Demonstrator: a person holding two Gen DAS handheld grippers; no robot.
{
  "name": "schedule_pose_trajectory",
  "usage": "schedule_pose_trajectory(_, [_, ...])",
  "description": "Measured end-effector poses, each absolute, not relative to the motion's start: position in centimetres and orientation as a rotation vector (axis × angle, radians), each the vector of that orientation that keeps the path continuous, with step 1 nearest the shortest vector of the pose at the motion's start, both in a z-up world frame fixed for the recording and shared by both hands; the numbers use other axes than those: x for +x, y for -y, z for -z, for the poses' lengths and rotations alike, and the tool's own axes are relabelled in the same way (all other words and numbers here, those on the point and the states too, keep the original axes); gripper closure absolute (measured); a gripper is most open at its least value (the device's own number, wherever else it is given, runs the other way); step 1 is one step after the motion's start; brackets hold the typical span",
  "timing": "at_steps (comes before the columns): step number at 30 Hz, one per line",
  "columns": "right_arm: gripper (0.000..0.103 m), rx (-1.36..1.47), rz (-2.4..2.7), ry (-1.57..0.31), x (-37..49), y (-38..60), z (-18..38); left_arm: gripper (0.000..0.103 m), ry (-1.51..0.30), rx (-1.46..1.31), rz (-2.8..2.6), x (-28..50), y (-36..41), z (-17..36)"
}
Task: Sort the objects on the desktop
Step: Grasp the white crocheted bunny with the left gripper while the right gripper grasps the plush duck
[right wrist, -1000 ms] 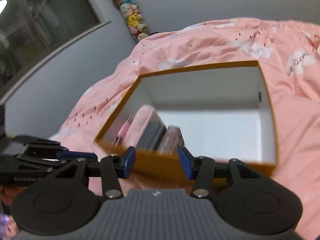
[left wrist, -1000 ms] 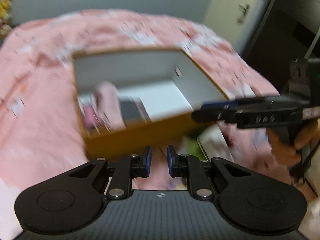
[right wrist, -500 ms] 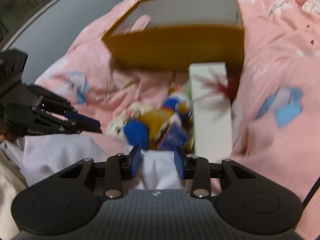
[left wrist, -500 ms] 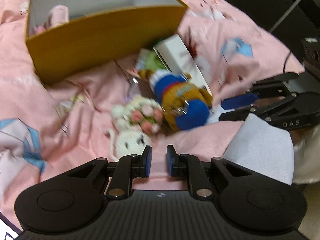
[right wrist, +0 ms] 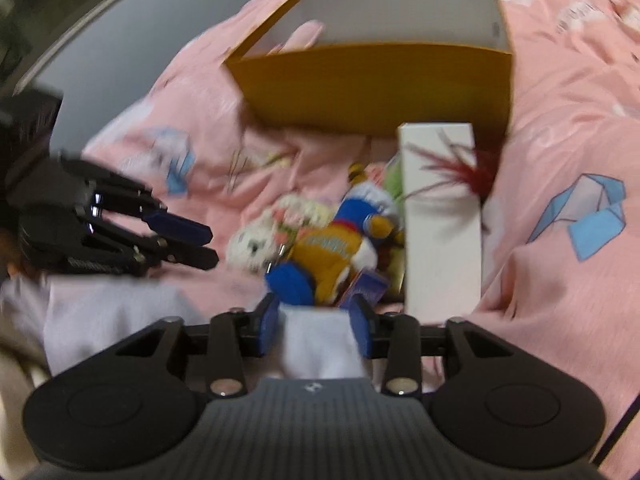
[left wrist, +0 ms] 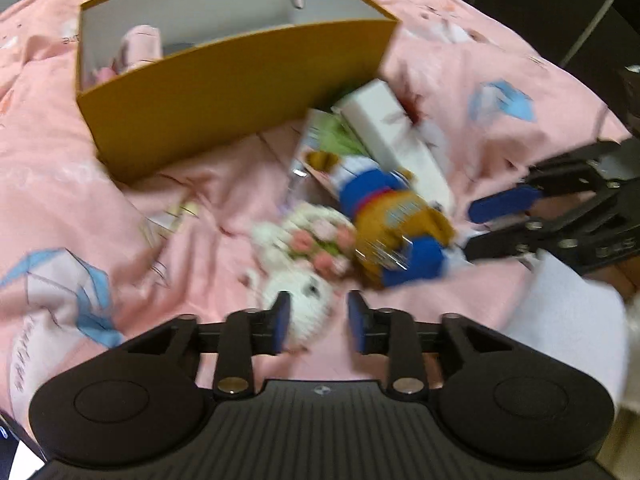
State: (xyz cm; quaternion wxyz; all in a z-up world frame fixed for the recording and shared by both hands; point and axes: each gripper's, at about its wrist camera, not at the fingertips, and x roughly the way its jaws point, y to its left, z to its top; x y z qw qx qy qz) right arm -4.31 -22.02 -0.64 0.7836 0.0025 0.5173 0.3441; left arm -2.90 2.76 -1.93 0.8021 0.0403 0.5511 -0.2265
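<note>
My mustard cardboard box (left wrist: 224,80), upper left, holds a few pink items. My left gripper (left wrist: 316,320) and right gripper (right wrist: 316,320) have just been opening, nothing gripped. The fluffy white plush (left wrist: 304,300), blue-and-orange plush duck (right wrist: 332,248) and white carton (right wrist: 440,216) remain unsorted.

A home bedroom: pink printed bedcover (left wrist: 472,80), plush toys (right wrist: 328,248) strewn across it

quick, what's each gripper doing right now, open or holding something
Left gripper: open, jaws just opened, white plush bunny partly between them, not gripped.
Right gripper: open, jaws just opened further, holding nothing.

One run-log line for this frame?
left tongs: just opened, over white plush | right tongs: just opened, empty, near duck plush | box: behind
</note>
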Motion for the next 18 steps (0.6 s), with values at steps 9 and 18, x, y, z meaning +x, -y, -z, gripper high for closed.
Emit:
schedule_pose_trajectory(9, [0.048,0.294,-0.595,-1.303,1.2,21.6,4.1,0.039,-1.291,0.178,0.529,0.7,-1.3,5.3])
schedule_pose_trajectory(18, [0.035,0.426,-0.579,-1.449,3.0,21.2,7.7,0.038,-1.393,0.159,0.52,3.0,-0.6,8.9])
